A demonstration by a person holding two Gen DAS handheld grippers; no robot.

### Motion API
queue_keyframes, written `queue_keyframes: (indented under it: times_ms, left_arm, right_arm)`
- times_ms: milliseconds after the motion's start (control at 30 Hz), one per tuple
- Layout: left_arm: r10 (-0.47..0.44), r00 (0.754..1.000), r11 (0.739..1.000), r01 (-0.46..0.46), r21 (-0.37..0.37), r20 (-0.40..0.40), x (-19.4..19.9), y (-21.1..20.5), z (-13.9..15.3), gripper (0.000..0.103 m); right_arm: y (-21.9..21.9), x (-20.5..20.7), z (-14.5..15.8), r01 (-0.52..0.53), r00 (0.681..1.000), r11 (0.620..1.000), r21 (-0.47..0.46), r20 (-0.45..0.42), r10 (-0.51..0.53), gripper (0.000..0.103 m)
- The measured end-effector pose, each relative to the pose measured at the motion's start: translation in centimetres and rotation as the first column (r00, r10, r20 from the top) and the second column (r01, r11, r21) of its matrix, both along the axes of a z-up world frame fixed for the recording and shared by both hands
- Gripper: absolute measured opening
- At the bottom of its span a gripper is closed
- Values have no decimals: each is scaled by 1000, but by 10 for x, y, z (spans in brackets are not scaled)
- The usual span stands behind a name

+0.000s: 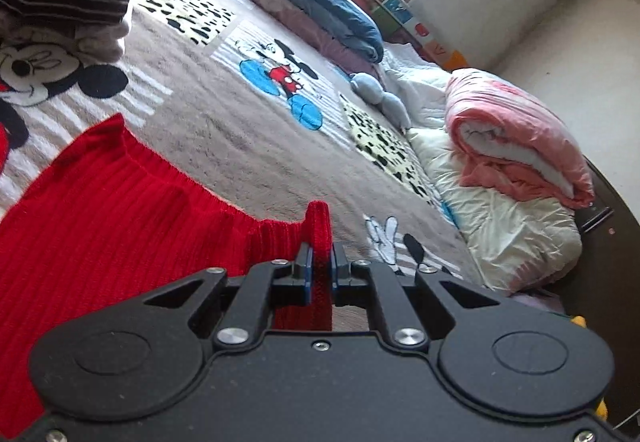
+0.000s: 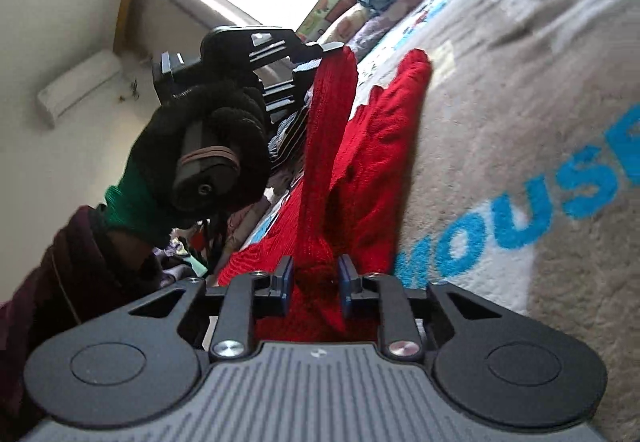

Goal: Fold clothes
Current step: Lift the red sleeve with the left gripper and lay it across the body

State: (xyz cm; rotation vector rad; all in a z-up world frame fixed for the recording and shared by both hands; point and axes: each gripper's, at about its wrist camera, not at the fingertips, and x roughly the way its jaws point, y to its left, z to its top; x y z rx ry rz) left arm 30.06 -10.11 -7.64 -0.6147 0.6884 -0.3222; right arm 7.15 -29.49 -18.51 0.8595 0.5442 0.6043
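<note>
Both the left hand-held gripper [image 1: 321, 262] and right hand-held gripper [image 2: 316, 282] are clamped on a red knit sweater [image 1: 120, 210] lifted above a cartoon-mouse bed blanket [image 1: 240, 130].

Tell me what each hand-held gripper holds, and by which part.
Both pinch the red knitted garment at its edge: the left hand-held gripper and the right hand-held gripper.

A home bedroom — cartoon blanket [image 1: 224, 130], rolled quilt [image 1: 516, 138].
</note>
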Motion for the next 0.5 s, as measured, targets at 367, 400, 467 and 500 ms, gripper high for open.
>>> queue_keyframes:
  times_ms: [367,400,467,500]
  left_arm:
    - [22,999,990,-18,137,-28,21,-27,-29,5]
    - [18,999,988,-14,153,-27,22,-30,-31,5]
    - [2,1000,983,2,183,-23,24,-36,-33,5]
    - [-6,1000,979,11,202,-23,25,-40,-34,6]
  right_arm:
    - [-1,3,-12,20,1000,999,47,-26,-19,15]
    - [-1,4,-13,20,999,999,47,-25,-19,15]
    - [1,4,-13,22,1000,999,43,-22,-21,15]
    - [1,3,-13,22,1000,999,41,-21,-21,15]
